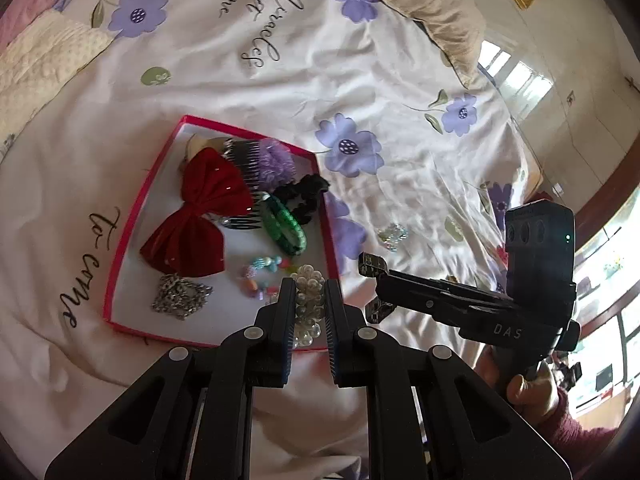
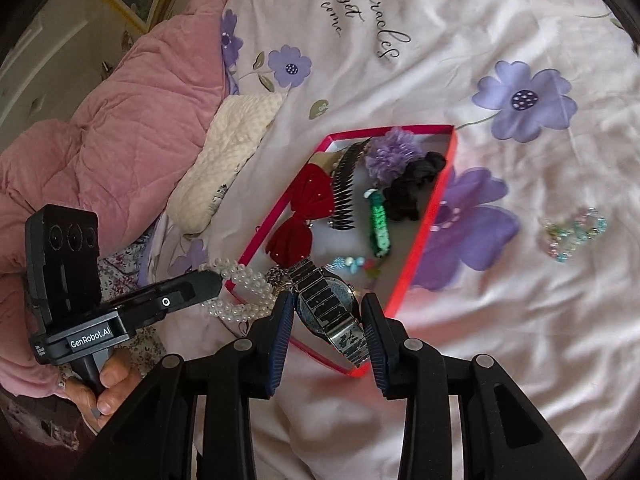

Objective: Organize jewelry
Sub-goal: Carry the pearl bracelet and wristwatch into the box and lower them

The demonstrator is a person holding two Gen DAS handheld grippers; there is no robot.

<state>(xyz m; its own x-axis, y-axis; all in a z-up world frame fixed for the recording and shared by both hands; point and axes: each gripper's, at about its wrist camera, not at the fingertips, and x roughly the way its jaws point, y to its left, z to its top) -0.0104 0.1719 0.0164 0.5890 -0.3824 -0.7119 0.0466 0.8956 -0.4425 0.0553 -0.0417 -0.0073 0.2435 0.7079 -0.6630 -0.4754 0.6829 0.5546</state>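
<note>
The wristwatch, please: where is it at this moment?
In the right wrist view, the wristwatch sits between the right gripper fingers, above the red box's near corner.

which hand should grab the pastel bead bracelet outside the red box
Right: the pastel bead bracelet lies right of the red box, nearer the right gripper, though it holds a metal watch; the left gripper holds a pearl bracelet.

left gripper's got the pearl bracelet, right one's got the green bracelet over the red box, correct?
Not quite: the right gripper holds a metal-band watch; the green bracelet lies in the red box, per the right wrist view. The left gripper does hold the pearl bracelet.
</note>
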